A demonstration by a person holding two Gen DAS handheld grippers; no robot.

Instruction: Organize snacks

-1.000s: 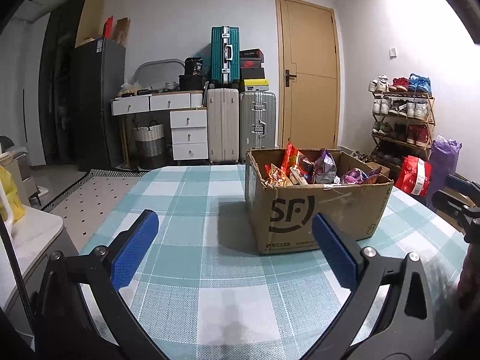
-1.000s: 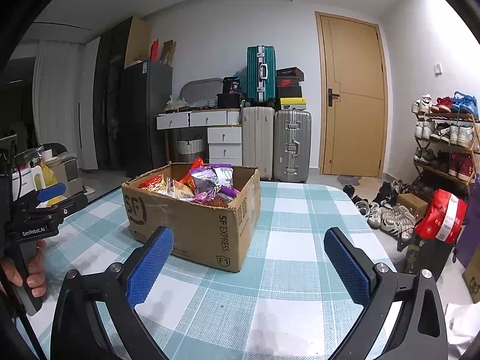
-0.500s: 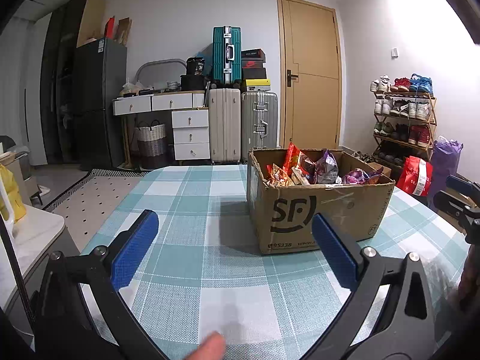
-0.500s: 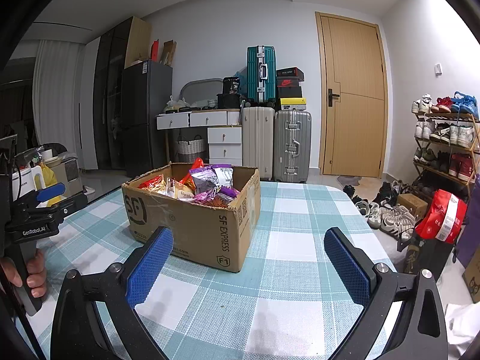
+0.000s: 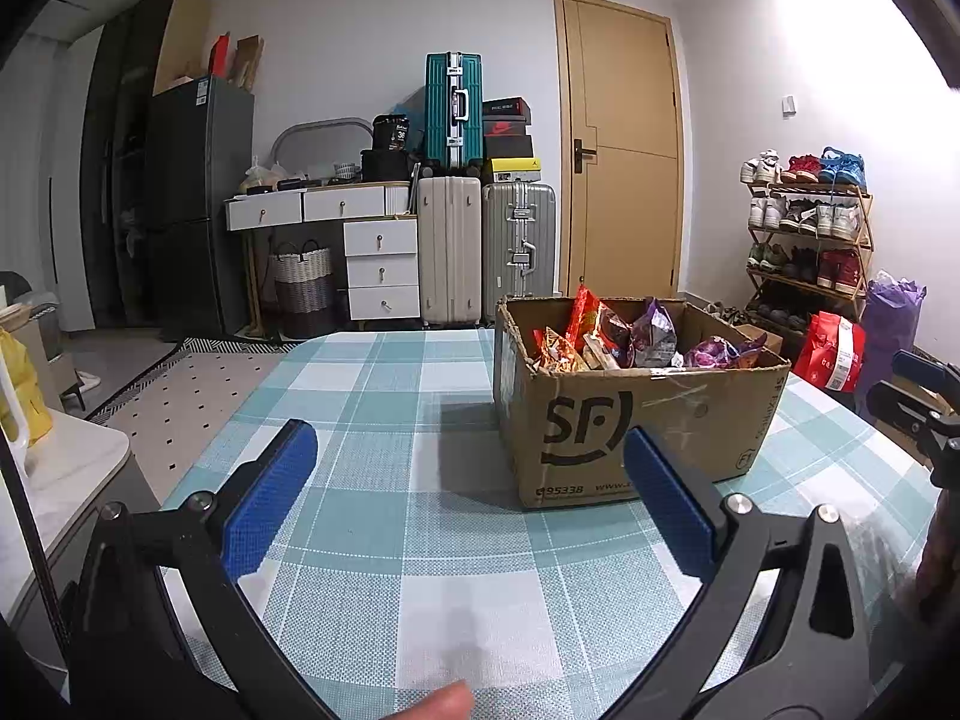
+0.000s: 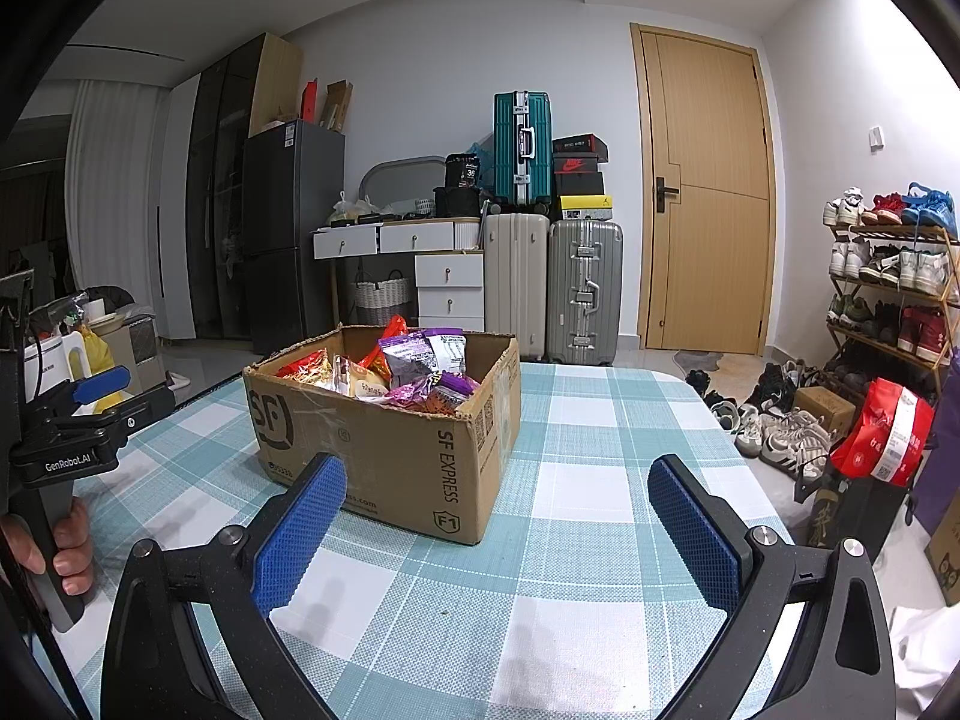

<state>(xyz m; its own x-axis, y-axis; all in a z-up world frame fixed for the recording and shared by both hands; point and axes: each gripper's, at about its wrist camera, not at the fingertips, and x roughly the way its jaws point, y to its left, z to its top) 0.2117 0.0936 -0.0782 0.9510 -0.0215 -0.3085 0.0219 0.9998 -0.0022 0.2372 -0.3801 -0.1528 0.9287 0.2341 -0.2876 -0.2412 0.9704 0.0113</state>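
Left gripper [image 5: 468, 501]: spread wide, empty, above the table [image 5: 384, 516].
Right gripper [image 6: 498, 531]: spread wide, empty.
Box [image 6: 390, 450]: held snack bags [image 6: 420, 363].

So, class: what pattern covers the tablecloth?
A teal-and-white check on the tablecloth, clearest in the right wrist view.

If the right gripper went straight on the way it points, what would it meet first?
Probably the brown cardboard SF Express box of snack packets: the open right gripper points near its right front corner. Depth is unclear, so it might graze or just pass that corner.
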